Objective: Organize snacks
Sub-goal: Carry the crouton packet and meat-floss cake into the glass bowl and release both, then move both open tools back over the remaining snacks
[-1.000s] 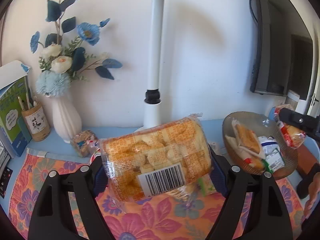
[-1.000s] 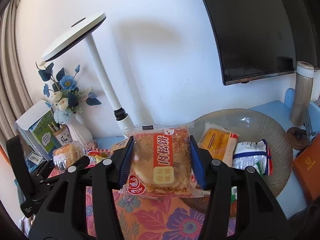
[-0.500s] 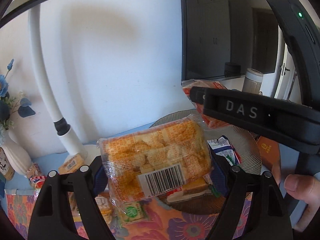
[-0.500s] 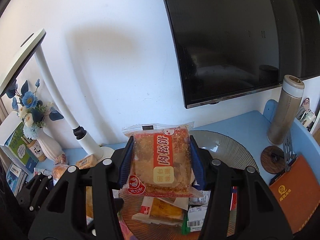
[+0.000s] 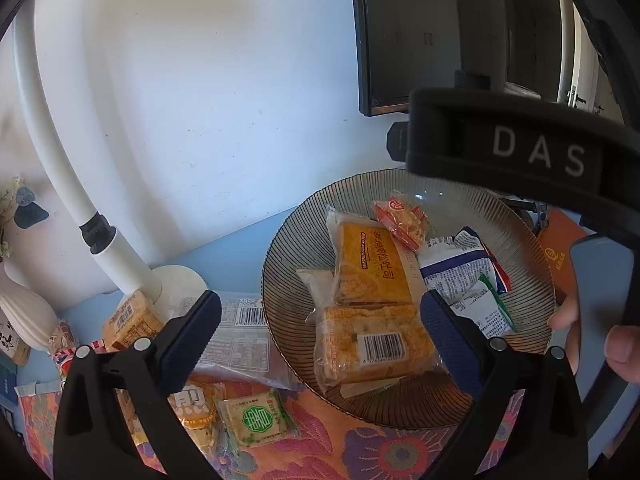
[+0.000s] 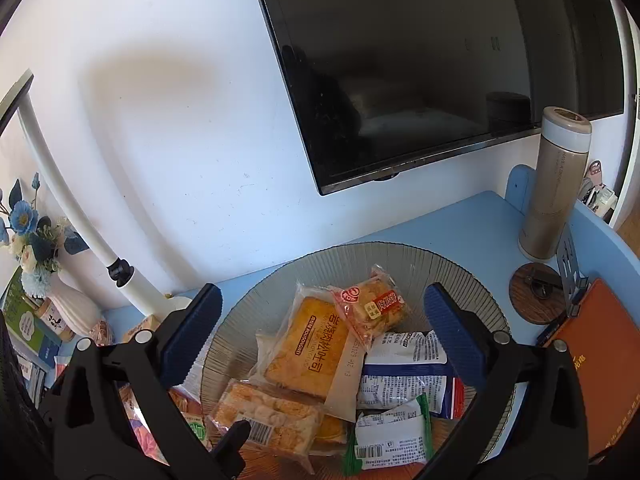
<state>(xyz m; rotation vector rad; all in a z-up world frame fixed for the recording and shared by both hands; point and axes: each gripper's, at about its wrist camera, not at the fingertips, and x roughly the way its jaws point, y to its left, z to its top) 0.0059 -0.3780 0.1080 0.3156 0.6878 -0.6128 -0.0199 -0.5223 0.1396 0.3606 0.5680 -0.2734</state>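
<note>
Both tools are hanging over the ribbed glass bowl [image 6: 400, 252] on the blue bench [image 6: 460, 224], the left tool [image 5: 320, 328] and right tool [image 6: 324, 328] each opening, jaws spreading wide with nothing pinched between them. The barcoded biscuit pack [image 5: 372, 344] is lying at the bowl's near edge. The red meat-floss cake packet [image 6: 372, 304] is resting farther back atop the other snacks.

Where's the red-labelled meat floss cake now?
In the ribbed glass bowl, at its far side, the red-labelled cake lies overlapping the yellow bread pack.
</note>
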